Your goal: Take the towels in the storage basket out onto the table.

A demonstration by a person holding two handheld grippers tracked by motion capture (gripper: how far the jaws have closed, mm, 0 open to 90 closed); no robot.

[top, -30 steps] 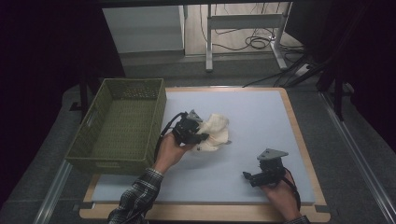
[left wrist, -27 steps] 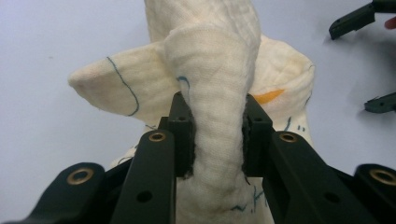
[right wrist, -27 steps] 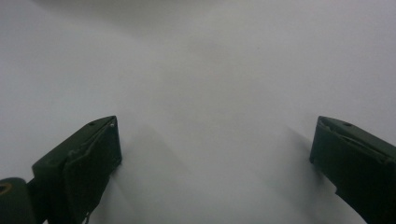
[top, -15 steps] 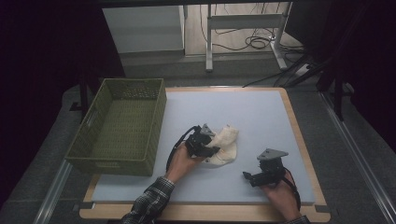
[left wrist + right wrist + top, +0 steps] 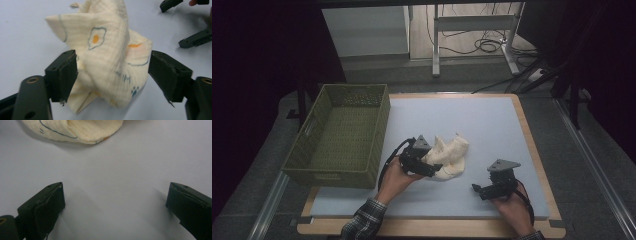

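A crumpled cream cloth (image 5: 450, 155) printed with fried eggs and paw marks lies bunched near the middle of the blue-grey mat (image 5: 472, 115). My left gripper (image 5: 435, 167) stands open at its near-left side; in the left gripper view the cloth (image 5: 110, 57) bulges between the two spread jaws, which do not pinch it. My right gripper (image 5: 476, 189) rests low on the mat to the right, open, its jaws pointing left toward the cloth (image 5: 75, 130) with bare mat between them. The right gripper's jaw tips (image 5: 195, 40) appear at the far right of the left gripper view.
A green woven basket (image 5: 302, 150) stands at the mat's left edge, close beside my left hand. The mat lies on a wooden board (image 5: 532, 145). Beyond the table's far edge are a metal stand's legs and cables (image 5: 482, 45) on the floor.
My left gripper has drawn back toward the near side and the cloth has come with it, shifting down and to the right. Its jaws now stand spread. The right gripper has stayed put.
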